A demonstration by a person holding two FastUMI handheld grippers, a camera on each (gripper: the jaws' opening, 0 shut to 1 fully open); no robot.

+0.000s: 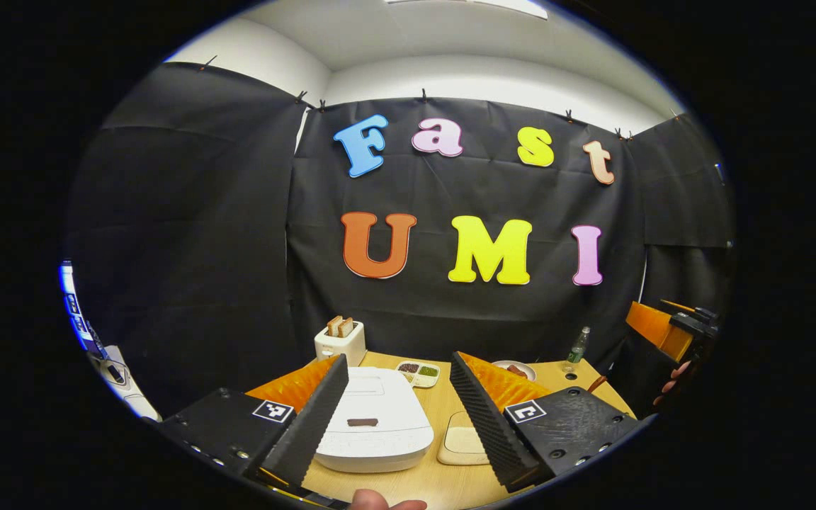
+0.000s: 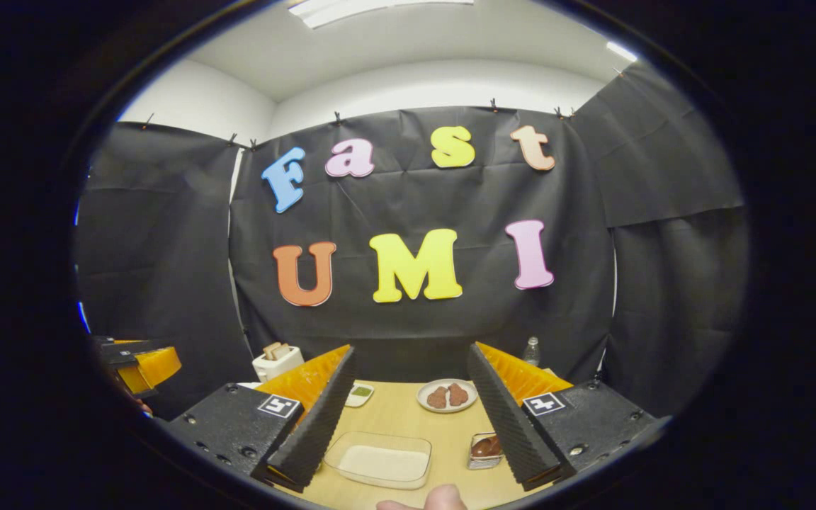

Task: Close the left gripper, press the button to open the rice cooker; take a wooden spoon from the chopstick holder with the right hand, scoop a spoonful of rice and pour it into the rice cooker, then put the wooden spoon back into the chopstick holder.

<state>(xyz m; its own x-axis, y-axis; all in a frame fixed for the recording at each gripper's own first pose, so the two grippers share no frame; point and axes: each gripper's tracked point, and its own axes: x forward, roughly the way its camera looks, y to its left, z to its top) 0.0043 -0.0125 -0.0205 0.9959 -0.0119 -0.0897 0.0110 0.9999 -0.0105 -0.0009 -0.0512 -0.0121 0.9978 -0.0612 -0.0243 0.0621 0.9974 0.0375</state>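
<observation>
White rice cooker (image 1: 374,418), lid down, sits at my left gripper (image 1: 397,418)'s 12 o'clock — fingers spread wide, nothing held. Right gripper (image 2: 408,425) equally wide and empty; clear tray of rice (image 2: 380,460) at 12, metal holder (image 2: 486,450) around 1 o'clock.

One rice cooker (image 1: 372,418), one toaster (image 1: 340,342) with two bread slices (image 1: 341,326), one bottle (image 1: 578,345), one rice tray (image 2: 382,460), one plate (image 2: 447,396), one divided dish (image 1: 418,372), one metal tin (image 2: 486,450).
</observation>
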